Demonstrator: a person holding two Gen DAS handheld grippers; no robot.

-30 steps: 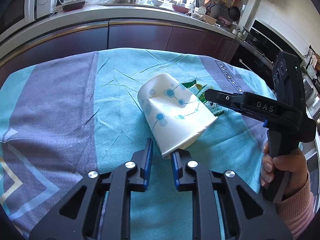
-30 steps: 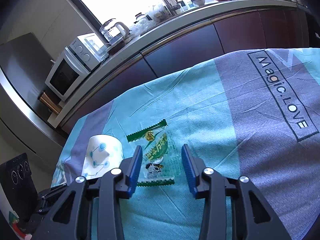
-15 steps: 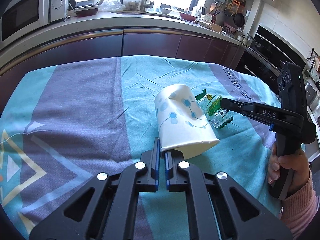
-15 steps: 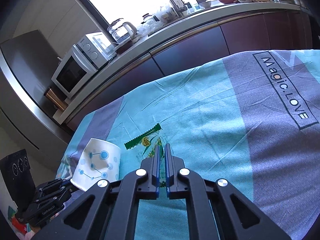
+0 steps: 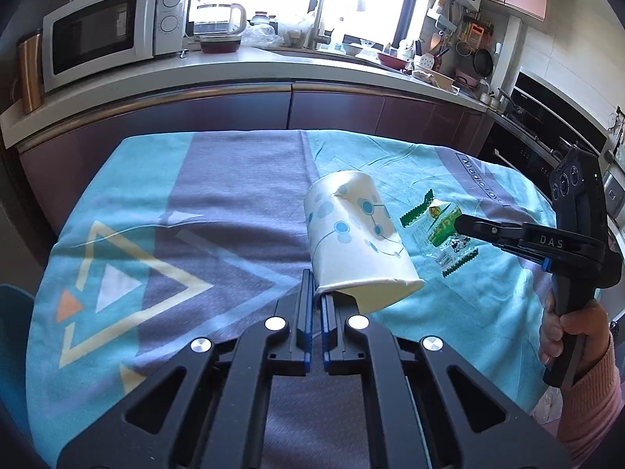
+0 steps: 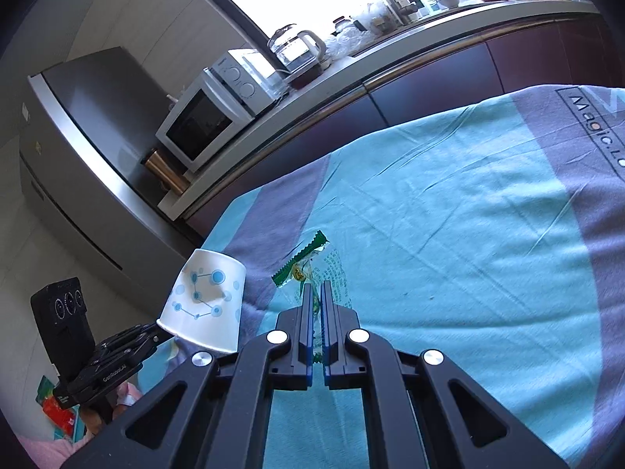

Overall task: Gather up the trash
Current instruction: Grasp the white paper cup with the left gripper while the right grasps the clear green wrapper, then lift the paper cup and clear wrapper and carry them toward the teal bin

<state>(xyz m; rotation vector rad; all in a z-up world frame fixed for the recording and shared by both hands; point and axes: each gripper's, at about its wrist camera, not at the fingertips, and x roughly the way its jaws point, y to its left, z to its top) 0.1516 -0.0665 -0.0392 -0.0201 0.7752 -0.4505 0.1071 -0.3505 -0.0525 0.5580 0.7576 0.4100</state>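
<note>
We pinch the rim of a dented paper cup [image 5: 353, 234] in our left gripper [image 5: 316, 293], lifted over the tablecloth [image 5: 218, 195], our right gripper [image 6: 316, 293] clamped on a green snack wrapper [image 6: 302, 262], just beside it.

Wrapper [image 6: 312, 273] lower half hidden between the right gripper [image 6: 317, 293] fingers

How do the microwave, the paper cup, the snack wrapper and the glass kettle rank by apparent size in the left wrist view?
1. Microwave
2. Paper cup, nearer the camera, so possibly flattered
3. Snack wrapper, partly hidden by the right tongs
4. Glass kettle; close to the wrapper, order unsure
</note>
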